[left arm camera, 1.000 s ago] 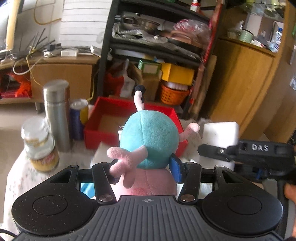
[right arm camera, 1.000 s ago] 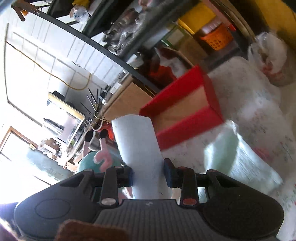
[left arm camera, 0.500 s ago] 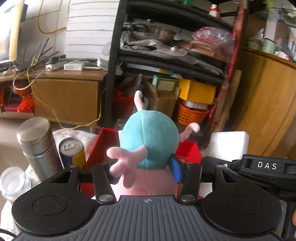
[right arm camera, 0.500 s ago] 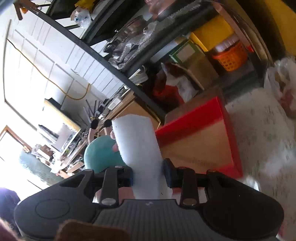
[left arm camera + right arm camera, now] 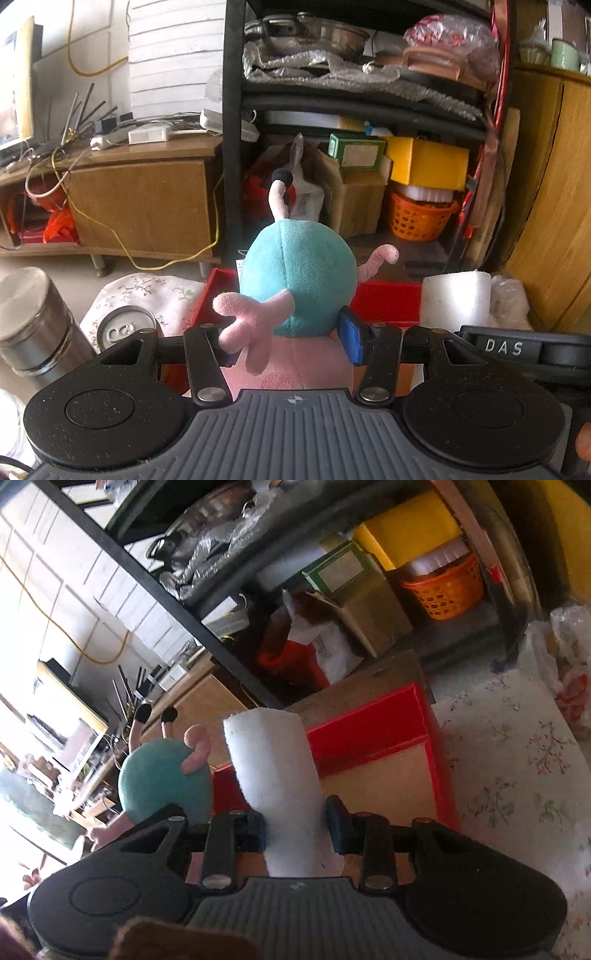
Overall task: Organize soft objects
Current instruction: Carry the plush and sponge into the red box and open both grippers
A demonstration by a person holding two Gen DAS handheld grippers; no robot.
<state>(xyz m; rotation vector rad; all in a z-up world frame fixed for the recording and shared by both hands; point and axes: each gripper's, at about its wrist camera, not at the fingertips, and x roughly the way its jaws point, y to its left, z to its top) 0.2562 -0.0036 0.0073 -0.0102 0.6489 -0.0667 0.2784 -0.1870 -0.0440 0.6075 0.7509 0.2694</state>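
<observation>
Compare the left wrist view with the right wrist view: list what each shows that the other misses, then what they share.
Only the left wrist view shows the steel flask, the drink can beside it, and the left gripper shut on the plush toy.

Only the right wrist view shows the red box's cardboard floor, the plastic bag at the tablecloth's edge, and the right gripper shut on the white foam block.

Both show the toy, the foam, the red box, the floral tablecloth, the orange basket and the black shelving.
</observation>
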